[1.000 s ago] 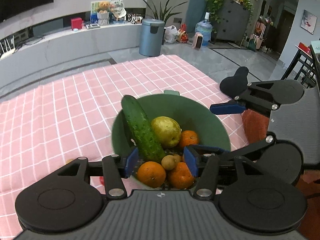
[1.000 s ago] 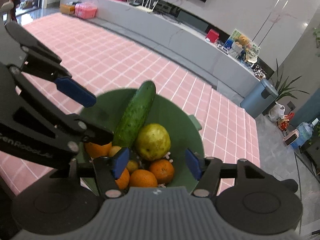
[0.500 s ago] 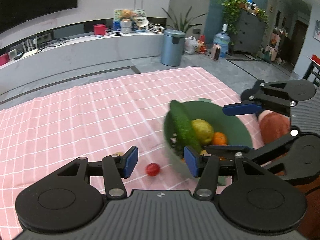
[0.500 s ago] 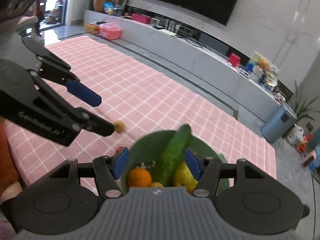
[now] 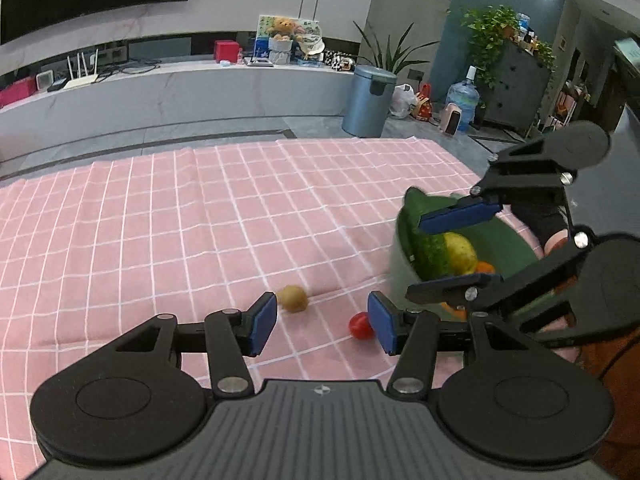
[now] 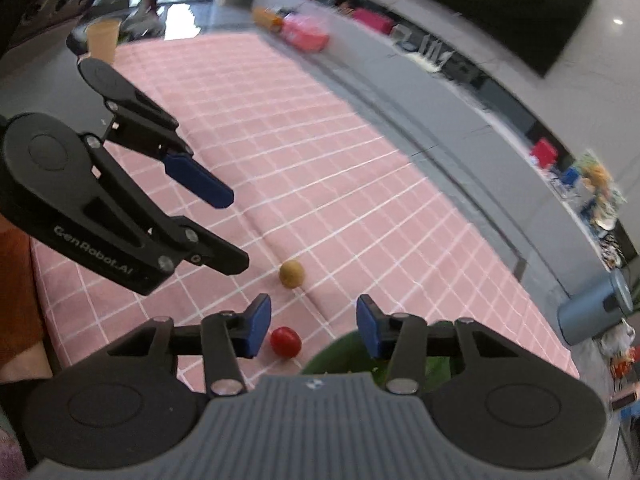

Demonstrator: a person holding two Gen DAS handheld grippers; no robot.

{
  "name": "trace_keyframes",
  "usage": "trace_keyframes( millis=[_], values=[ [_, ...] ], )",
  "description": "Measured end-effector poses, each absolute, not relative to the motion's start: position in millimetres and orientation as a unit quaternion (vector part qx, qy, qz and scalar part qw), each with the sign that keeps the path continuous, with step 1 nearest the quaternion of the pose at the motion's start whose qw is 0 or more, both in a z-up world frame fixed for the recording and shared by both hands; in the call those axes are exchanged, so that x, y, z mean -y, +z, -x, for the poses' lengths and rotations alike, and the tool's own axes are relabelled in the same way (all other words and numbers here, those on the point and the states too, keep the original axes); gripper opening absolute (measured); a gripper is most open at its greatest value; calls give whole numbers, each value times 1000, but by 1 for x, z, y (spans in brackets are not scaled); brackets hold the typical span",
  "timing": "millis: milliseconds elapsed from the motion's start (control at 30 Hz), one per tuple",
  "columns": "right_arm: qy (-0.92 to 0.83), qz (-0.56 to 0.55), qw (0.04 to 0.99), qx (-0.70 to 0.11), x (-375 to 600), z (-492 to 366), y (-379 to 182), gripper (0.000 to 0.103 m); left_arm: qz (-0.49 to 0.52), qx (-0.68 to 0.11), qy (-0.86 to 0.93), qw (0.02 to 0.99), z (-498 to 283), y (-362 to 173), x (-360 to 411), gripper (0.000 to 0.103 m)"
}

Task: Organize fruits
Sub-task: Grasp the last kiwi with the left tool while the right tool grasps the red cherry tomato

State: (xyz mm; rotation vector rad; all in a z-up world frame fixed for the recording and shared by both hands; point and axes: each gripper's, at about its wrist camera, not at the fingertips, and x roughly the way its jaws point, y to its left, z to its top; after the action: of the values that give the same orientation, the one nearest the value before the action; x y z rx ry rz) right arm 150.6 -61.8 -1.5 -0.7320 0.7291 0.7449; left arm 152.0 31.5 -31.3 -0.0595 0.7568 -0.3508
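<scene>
A green bowl [image 5: 508,240] holds a cucumber [image 5: 426,242], a yellow-green pear [image 5: 460,250] and oranges [image 5: 485,267]; its rim also shows in the right wrist view [image 6: 340,346]. A small brown kiwi [image 5: 294,298] and a red cherry tomato [image 5: 360,326] lie on the pink checked cloth [image 5: 200,220] left of the bowl. My left gripper [image 5: 322,326] is open and empty, just in front of both. My right gripper [image 6: 312,326] is open and empty above the bowl's edge; the tomato [image 6: 285,342] and kiwi [image 6: 291,274] lie ahead of it.
The table's front edge runs close behind both grippers. A paper cup [image 6: 103,42] stands at the far left corner of the cloth. Beyond the table are a grey bin [image 5: 370,100], a low TV bench [image 5: 160,96] and plants.
Both grippers have pulled back and swung left, away from the bowl. The bowl now sits at the right edge of the left view, and the kiwi and tomato have come into view.
</scene>
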Motion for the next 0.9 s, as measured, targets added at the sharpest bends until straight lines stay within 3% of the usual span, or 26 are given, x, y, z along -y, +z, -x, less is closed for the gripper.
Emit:
trace_keyframes(
  millis=[533, 900],
  values=[
    [414, 484, 625, -452, 6, -197, -58, 26, 50, -399, -169, 900, -161, -74, -56, 60],
    [405, 505, 580, -495, -3, -213, -89, 25, 58, -399, -178, 898, -165, -78, -59, 60]
  ],
)
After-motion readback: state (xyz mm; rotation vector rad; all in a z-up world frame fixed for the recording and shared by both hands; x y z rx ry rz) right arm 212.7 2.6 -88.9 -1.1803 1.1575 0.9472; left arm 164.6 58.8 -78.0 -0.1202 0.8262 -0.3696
